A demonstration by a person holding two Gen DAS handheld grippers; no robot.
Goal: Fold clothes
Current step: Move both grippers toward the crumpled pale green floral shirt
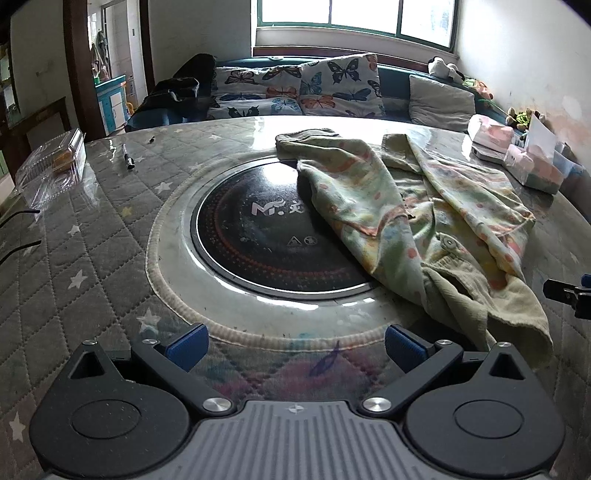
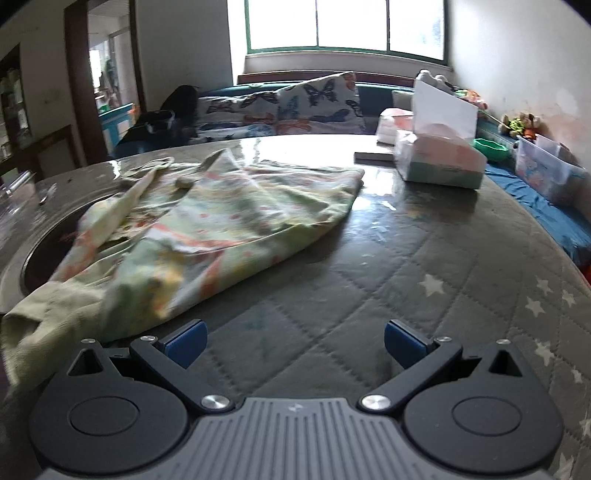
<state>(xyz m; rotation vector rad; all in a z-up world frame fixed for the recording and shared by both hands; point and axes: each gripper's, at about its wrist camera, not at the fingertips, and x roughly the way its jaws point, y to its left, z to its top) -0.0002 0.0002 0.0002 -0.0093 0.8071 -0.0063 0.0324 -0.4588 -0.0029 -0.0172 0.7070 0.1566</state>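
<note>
— While the garment (image 1: 413, 221) sprawls rumpled across the table (image 1: 92, 236), partly over the round hob (image 1: 266, 229), is any fold visible?
— None tidy. Left gripper (image 1: 293, 345) and right gripper (image 2: 293, 341) gape wide, empty.

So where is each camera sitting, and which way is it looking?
Left wrist: sits on the left gripper, low over the table, facing the window; its open fingers show, the round black cooktop ahead, garment to the right.
Right wrist: sits on the right gripper, facing the same way; its open fingers show, garment to the left, tissue boxes beyond.
Both share the garment, table, butterfly cushions and window.
</note>
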